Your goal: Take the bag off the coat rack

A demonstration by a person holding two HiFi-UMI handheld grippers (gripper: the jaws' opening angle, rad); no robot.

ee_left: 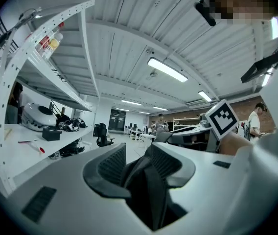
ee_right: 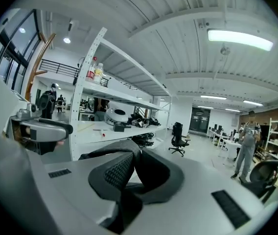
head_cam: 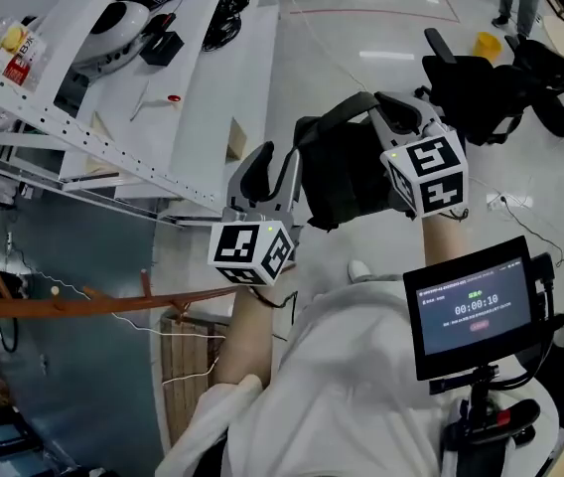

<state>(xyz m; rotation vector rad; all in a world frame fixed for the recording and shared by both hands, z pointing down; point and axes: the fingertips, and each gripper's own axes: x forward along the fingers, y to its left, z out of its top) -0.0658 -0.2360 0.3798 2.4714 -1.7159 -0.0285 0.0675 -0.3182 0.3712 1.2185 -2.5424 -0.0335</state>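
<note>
Seen from above, a long white shelving bench (head_cam: 113, 137) runs along the far side of a brown wooden coat rack (head_cam: 83, 303), whose slim pole and short pegs cross the lower left of the head view. The bag (head_cam: 347, 177) is off the coat rack and well apart from it, held in the air over a pale glossy floor (head_cam: 312, 38). It is black, soft, matte fabric, bunched into a slumped shape with folds across its front.

The left gripper (head_cam: 280, 172) is at the bag's edge nearer the coat rack. Its ribbed pads are closed onto a flat black strap (ee_left: 151, 180) of the bag, which runs up between them. The right gripper (head_cam: 401, 117) is at the bag's edge farther from the coat rack. Its jaws are pressed onto a fold of the same black fabric, which drapes over one jaw.
</note>
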